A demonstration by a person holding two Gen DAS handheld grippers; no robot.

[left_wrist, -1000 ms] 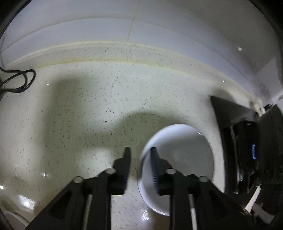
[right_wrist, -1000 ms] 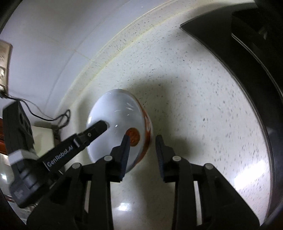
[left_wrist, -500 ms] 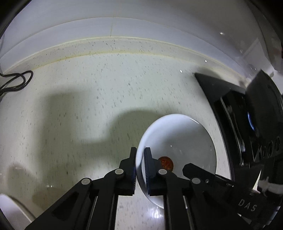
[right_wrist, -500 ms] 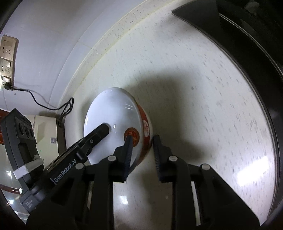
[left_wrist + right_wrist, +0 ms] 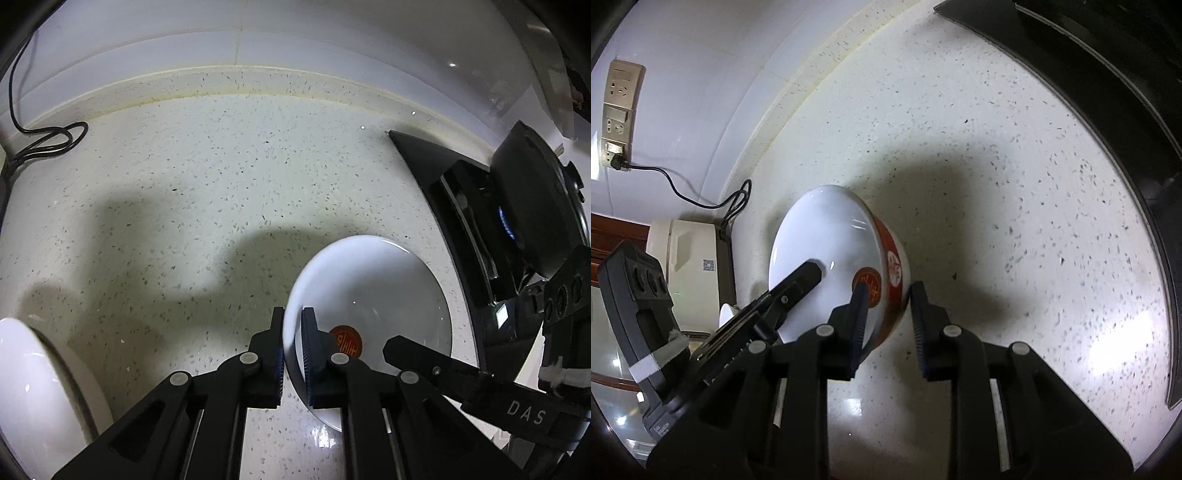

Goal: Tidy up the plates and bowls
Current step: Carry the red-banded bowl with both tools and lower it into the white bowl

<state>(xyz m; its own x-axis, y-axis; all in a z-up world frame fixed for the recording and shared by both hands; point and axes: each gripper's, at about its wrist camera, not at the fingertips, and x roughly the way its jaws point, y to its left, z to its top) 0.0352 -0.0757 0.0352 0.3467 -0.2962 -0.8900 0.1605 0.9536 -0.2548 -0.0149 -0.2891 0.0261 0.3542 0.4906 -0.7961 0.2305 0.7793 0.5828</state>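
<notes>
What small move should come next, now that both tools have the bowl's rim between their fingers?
Probably a short, even lift of both together. The left tool is shut on the bowl at its near rim, the right tool grips the opposite, red-banded side, and the bowl looks tilted above the speckled counter, so uneven motion could twist it free.

So the bowl [image 5: 373, 295] I'm dealing with is glossy white inside, with a round red stamp at the bottom. The outside has a red-orange band with white patches. It's tipped over on its side above the speckled counter, opening turned toward my left. There's also a white plate [image 5: 40, 384] sitting on the counter, well off to the left of it.
</notes>
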